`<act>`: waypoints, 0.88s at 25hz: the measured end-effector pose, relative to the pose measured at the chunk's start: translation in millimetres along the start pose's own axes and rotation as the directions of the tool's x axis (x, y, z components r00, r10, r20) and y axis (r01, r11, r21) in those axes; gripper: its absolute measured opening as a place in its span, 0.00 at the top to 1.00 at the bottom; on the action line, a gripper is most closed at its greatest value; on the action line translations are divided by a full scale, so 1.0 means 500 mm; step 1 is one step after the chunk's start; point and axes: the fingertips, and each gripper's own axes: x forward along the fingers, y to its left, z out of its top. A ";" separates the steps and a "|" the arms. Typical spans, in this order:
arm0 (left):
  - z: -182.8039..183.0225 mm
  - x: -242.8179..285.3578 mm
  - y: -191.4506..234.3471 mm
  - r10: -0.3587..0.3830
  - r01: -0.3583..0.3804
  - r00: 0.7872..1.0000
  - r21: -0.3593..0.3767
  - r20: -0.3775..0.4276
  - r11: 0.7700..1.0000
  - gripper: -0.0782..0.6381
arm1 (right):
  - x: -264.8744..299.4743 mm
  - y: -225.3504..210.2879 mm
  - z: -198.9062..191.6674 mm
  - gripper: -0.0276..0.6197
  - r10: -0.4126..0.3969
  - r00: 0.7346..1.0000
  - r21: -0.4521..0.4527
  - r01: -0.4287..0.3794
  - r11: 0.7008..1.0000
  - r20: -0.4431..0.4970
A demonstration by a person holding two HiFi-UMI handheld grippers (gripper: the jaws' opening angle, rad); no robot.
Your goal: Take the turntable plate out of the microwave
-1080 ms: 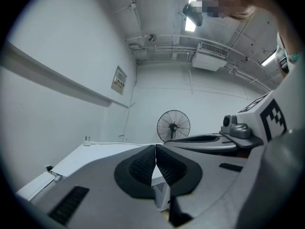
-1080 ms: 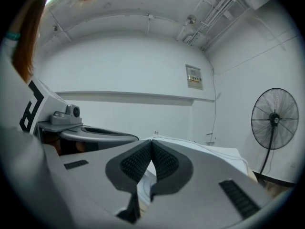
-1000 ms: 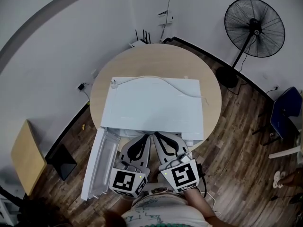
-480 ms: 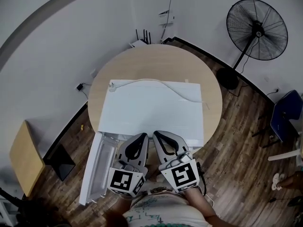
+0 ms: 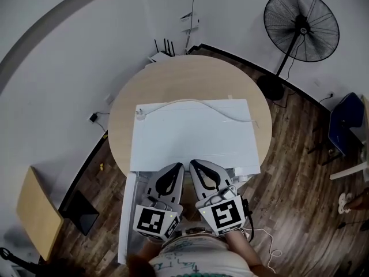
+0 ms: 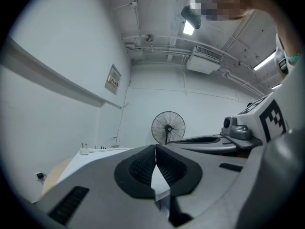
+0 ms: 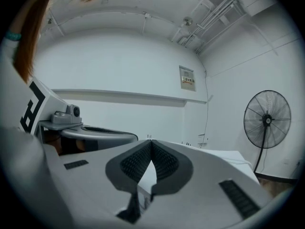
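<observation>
Head view shows the left hand-held gripper and the right hand-held gripper side by side at the front edge of the white box-shaped microwave; it stands on the round pale wooden bench; its white door is swung open, out to the left of the left hand-held gripper.

In the left gripper view the left hand-held gripper has its jaws pressed together on nothing; the right gripper view shows the same for the right hand-held gripper, ribbed pads meeting and empty.

The round turntable plate shows in no view; I judge it sits inside the cavity, ahead of both sets of tips and lower than them, hidden under the microwave's flat top; both gripper views look over that top, where a white power cord lies, rather than into the opening.

So the coming move likely turns on height and depth: down to the opening, then straight forward; a round plate has no long axis, so only its near rim matters; neither hand looks clearly nearer, though the jaws must spread first.
</observation>
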 end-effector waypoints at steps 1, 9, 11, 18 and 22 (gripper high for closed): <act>-0.001 -0.002 0.005 -0.007 0.007 1.000 -0.001 -0.002 1.000 0.87 | 0.004 0.004 -0.001 0.97 -0.008 1.000 0.000 0.008 1.000 -0.003; -0.016 -0.016 0.027 -0.042 0.042 0.999 -0.010 -0.016 0.999 0.87 | 0.016 0.026 -0.013 0.97 -0.047 0.998 -0.004 0.047 0.999 -0.033; -0.021 -0.017 0.030 -0.047 0.047 0.999 -0.009 -0.022 0.999 0.87 | 0.019 0.031 -0.018 0.97 -0.049 0.998 -0.012 0.048 0.999 -0.038; -0.043 -0.023 0.033 -0.062 0.061 0.997 -0.025 -0.044 0.998 0.87 | 0.016 0.039 -0.034 0.97 -0.065 0.995 -0.011 0.065 0.998 -0.080; -0.068 -0.027 0.035 -0.067 0.065 0.995 -0.033 -0.070 0.997 0.87 | 0.017 0.045 -0.054 0.97 -0.061 0.993 -0.012 0.060 0.998 -0.102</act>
